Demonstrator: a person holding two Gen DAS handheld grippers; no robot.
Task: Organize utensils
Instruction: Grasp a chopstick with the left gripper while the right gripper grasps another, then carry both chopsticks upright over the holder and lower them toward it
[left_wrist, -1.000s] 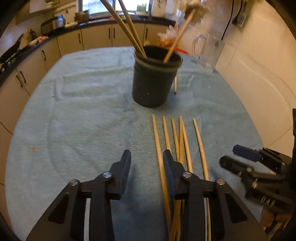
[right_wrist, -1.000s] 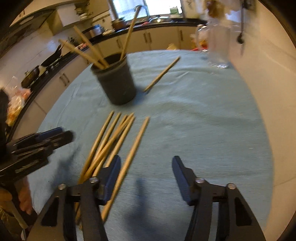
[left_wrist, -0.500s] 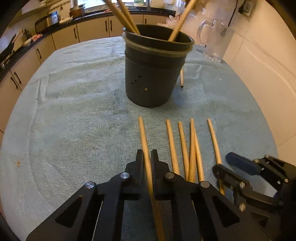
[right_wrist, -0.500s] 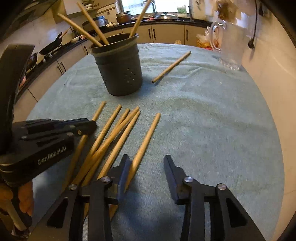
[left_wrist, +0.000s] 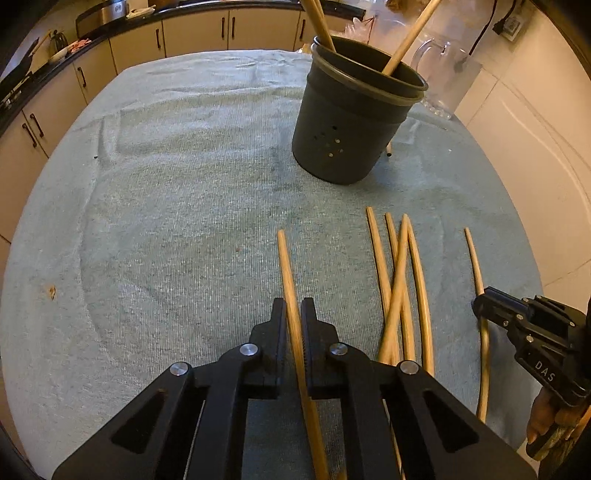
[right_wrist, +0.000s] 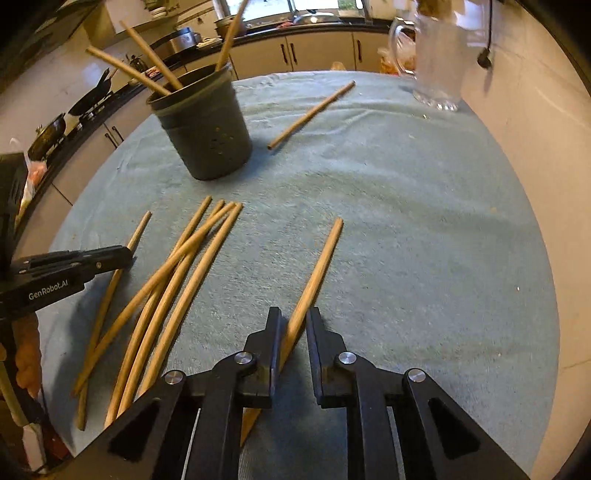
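Several wooden chopsticks (left_wrist: 399, 280) lie loose on a pale blue towel (left_wrist: 166, 221), in front of a dark grey holder (left_wrist: 354, 125) with three more standing in it. My left gripper (left_wrist: 293, 317) is shut on the leftmost chopstick (left_wrist: 286, 266), low over the towel. In the right wrist view the holder (right_wrist: 210, 144) stands at the back left. My right gripper (right_wrist: 293, 321) has the rightmost chopstick (right_wrist: 321, 258) lying slantwise between its jaws, which are closing; a gap still shows beside the stick. Each gripper appears in the other's view: the right gripper (left_wrist: 480, 306), the left gripper (right_wrist: 127, 256).
One stray chopstick (right_wrist: 310, 114) lies behind the holder to its right. A glass pitcher (right_wrist: 439, 62) stands at the far right near the wall. Kitchen counters and cabinets run along the back and left beyond the table's edge. A person's hand (left_wrist: 543, 421) holds the right gripper.
My left gripper went from open to shut on the leftmost chopstick. My right gripper's jaws narrowed around the rightmost one. Both grippers came closer to the towel.
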